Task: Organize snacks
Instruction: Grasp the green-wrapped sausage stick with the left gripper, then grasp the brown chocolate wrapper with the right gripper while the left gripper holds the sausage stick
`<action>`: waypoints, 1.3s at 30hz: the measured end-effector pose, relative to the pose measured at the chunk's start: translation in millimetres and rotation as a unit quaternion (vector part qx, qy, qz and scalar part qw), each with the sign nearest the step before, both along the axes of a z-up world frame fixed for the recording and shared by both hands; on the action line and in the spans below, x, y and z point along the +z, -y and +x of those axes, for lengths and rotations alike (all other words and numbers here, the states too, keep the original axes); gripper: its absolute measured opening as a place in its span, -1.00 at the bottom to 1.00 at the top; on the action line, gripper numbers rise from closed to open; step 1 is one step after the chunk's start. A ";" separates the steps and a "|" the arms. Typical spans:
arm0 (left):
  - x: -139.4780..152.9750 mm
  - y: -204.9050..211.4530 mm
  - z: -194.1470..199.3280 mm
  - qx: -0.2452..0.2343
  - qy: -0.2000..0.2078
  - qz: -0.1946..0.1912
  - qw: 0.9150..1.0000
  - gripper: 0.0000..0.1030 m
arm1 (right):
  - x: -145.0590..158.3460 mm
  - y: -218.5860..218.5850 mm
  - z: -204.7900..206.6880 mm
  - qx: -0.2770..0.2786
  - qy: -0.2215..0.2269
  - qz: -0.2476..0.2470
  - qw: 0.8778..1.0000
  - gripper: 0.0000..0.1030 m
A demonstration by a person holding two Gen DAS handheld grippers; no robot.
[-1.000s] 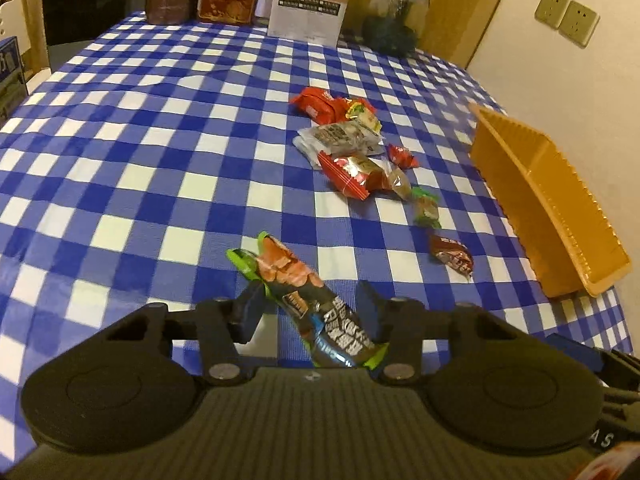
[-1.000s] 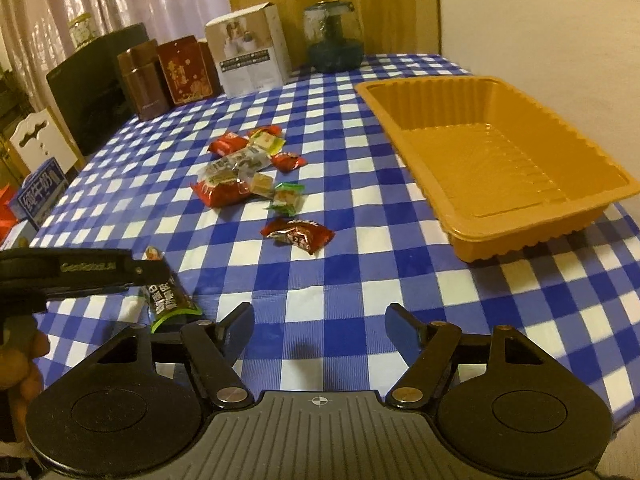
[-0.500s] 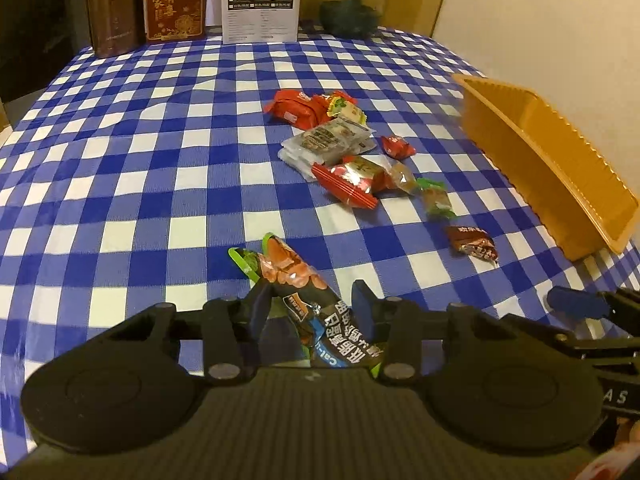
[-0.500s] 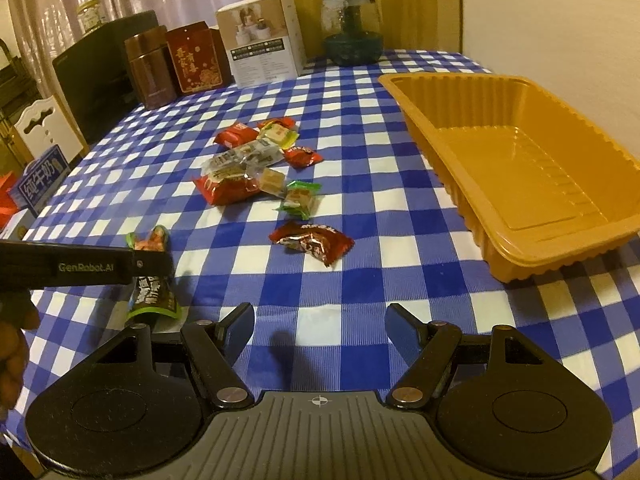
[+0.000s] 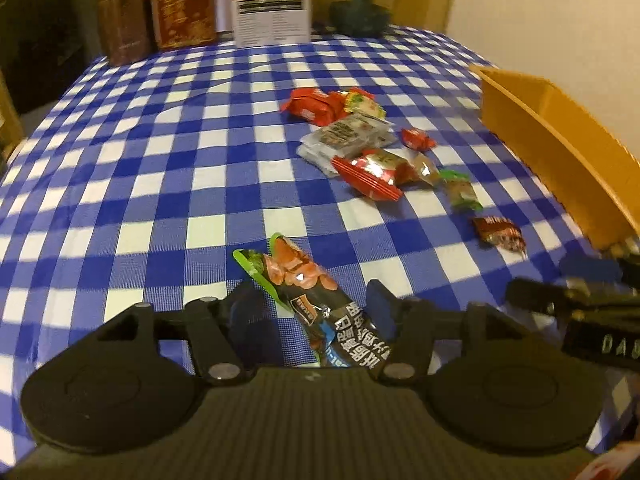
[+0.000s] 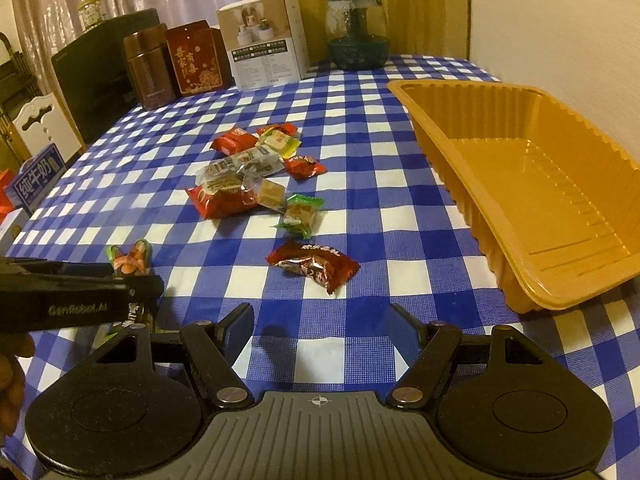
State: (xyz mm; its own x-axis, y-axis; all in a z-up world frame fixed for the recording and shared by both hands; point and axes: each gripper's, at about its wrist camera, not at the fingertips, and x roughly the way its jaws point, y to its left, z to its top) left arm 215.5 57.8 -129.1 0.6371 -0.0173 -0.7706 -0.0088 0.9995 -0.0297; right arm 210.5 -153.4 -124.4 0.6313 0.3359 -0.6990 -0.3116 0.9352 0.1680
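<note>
A long green and black snack packet (image 5: 312,300) lies between the fingers of my left gripper (image 5: 310,306); the jaws stand around it with a gap on the left side, and I cannot tell if they grip it. Its tip shows in the right wrist view (image 6: 130,258). A pile of snack packets (image 5: 360,148) lies mid-table, also in the right wrist view (image 6: 248,176). A dark red packet (image 6: 314,266) lies just ahead of my right gripper (image 6: 320,326), which is open and empty. The orange tray (image 6: 532,184) stands empty at the right.
Tins (image 6: 176,64), a white box (image 6: 266,40) and a glass jar (image 6: 358,32) stand along the table's far edge. The blue checked cloth (image 5: 140,160) covers the table. A wall runs behind the tray on the right.
The left gripper has lifted and swung its view toward the far end of the table with the green packet between its fingers. The right gripper has moved forward toward the dark red packet.
</note>
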 end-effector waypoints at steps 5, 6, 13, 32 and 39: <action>4.2 -14.3 -3.0 -0.029 -0.003 0.017 0.999 -0.20 | -2.4 -0.9 -0.6 0.002 -0.003 -0.001 1.000 0.42; 4.1 -16.5 -4.0 -0.032 -0.002 0.016 0.999 -0.21 | -2.1 -0.7 -0.5 0.001 -0.003 0.000 1.000 0.42; 0.0 -14.8 -9.4 -0.071 0.009 0.008 0.997 -0.25 | -0.2 -2.0 0.5 -0.003 0.003 0.002 1.000 0.42; -3.5 -6.2 -18.6 -0.047 0.032 0.003 0.998 -0.48 | -2.3 -6.3 17.8 -0.011 0.017 0.004 1.000 0.42; -3.6 -5.2 -13.0 -0.043 0.032 0.003 0.999 -0.48 | -4.6 -20.6 28.6 0.022 0.035 -0.033 0.999 0.41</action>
